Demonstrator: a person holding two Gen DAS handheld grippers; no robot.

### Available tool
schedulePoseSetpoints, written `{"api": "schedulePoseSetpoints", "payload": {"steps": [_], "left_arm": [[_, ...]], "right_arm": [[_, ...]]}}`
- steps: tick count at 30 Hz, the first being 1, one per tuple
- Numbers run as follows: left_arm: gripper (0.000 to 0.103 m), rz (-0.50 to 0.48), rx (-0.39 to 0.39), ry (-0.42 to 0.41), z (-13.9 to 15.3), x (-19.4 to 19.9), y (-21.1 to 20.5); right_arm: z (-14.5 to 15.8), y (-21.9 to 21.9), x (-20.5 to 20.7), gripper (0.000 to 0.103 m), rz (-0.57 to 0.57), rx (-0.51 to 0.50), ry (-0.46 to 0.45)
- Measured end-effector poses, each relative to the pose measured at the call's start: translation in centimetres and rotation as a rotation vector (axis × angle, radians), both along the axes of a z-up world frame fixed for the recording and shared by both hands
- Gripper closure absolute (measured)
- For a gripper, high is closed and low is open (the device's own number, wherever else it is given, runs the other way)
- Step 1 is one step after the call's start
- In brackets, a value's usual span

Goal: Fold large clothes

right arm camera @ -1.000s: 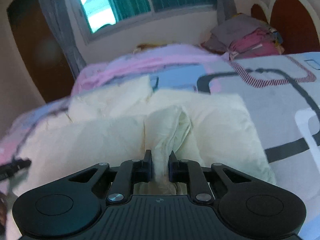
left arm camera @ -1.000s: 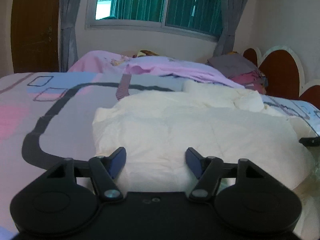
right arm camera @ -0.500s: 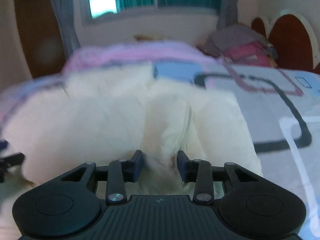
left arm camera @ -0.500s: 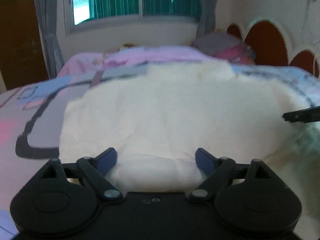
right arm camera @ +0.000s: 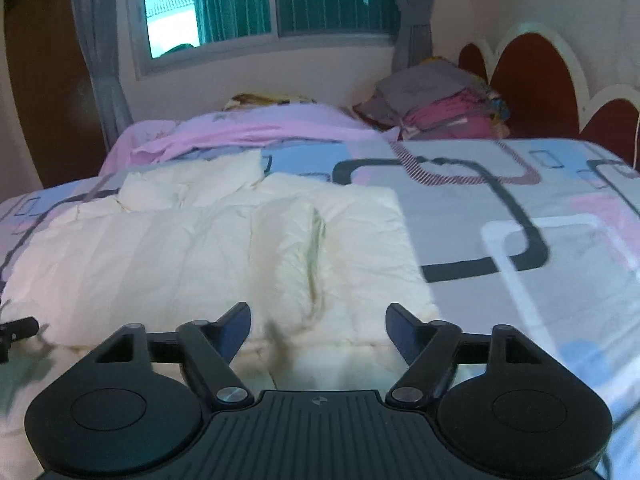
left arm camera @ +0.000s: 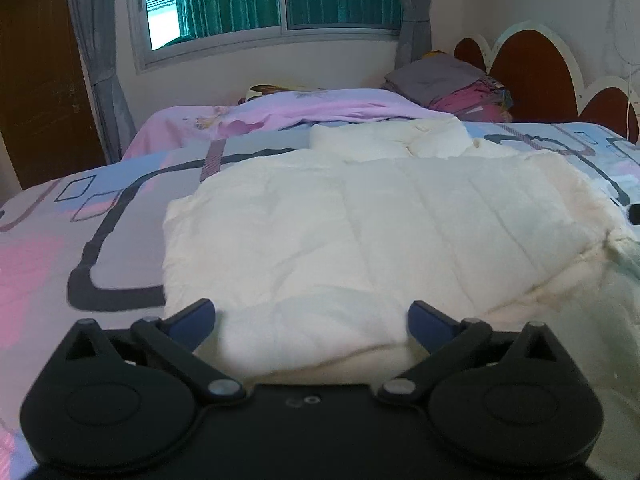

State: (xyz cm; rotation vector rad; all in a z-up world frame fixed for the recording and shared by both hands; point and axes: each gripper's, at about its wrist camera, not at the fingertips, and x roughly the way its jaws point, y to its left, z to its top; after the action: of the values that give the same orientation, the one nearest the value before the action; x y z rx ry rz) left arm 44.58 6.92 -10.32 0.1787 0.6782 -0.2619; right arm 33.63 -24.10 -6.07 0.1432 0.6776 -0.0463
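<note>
Two views cover this moment.

Left wrist view: the left gripper (left arm camera: 311, 316) points down over the near edge of a cream quilted jacket (left arm camera: 372, 232), which lies flat on the patterned bedsheet (left arm camera: 60, 248). Its jaws are opening, spread wide, with the near fold of the jacket lying between the blue pads (left arm camera: 196, 314) but not pressed by them. A thicker bunched part, probably the collar or hood, sits at the far end. A pink blanket (left arm camera: 280, 114) and a stack of folded clothes (left arm camera: 452, 84) lie further back by the headboard (left arm camera: 532, 76).

Right wrist view: the right gripper (right arm camera: 318, 322) points down at the other near portion of the jacket (right arm camera: 168, 248). Its jaws are opening too; the pads stand apart, clear of the cloth, and a raised ridge of fabric (right arm camera: 304, 256) runs away from between them. The tip of the other gripper shows at the left edge.

Judgement: a fold has been laid and the step in hand is release. The next move calls for drawing both grippers clear without dragging the fabric, then choosing fresh grasp points, likely on a side edge or the near hem, for the next fold. The raised ridge may need flattening first.
</note>
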Motion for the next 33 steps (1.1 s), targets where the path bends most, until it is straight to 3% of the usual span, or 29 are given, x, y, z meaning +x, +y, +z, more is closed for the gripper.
{"api": "schedulePoseSetpoints", "payload": {"steps": [7, 13, 16, 21, 24, 28, 29, 31, 33], "left_arm": [[0.007, 0.067, -0.015, -0.002, 1.1, -5.0, 4.2], [0.014, 0.147, -0.064, 0.062, 0.4, -12.7, 9.6], [0.020, 0.155, -0.141, 0.113, -0.2, -16.6, 11.5], [0.027, 0.166, -0.357, 0.201, -0.8, -21.2, 13.3], [0.029, 0.172, -0.456, 0.243, -1.6, -22.8, 13.8], [0.029, 0.183, -0.574, 0.258, -2.5, -23.2, 14.6], [0.029, 0.187, -0.609, 0.267, -2.7, -23.0, 14.8], [0.029, 0.183, -0.663, 0.286, -3.0, -22.2, 14.9], [0.032, 0.165, -0.639, 0.292, -2.9, -21.5, 14.3]], "right_arm": [[1.1, -3.6, -6.4, 0.030, -0.045, 0.119, -0.006], [-0.1, -7.1, -13.3, 0.030, -0.038, 0.203, 0.038], [-1.6, -9.3, -17.1, 0.030, -0.054, 0.299, 0.074], [-4.2, -11.6, -22.2, 0.030, -0.088, 0.426, 0.126], [-5.7, -12.0, -23.7, 0.030, -0.069, 0.544, 0.174], [-6.0, -12.9, -24.0, 0.031, -0.059, 0.633, 0.136], [-6.2, -13.4, -23.7, 0.035, -0.054, 0.687, 0.134], [-6.9, -13.8, -22.8, 0.058, -0.051, 0.727, 0.161], [-7.0, -13.8, -21.9, 0.069, -0.021, 0.737, 0.198]]}}
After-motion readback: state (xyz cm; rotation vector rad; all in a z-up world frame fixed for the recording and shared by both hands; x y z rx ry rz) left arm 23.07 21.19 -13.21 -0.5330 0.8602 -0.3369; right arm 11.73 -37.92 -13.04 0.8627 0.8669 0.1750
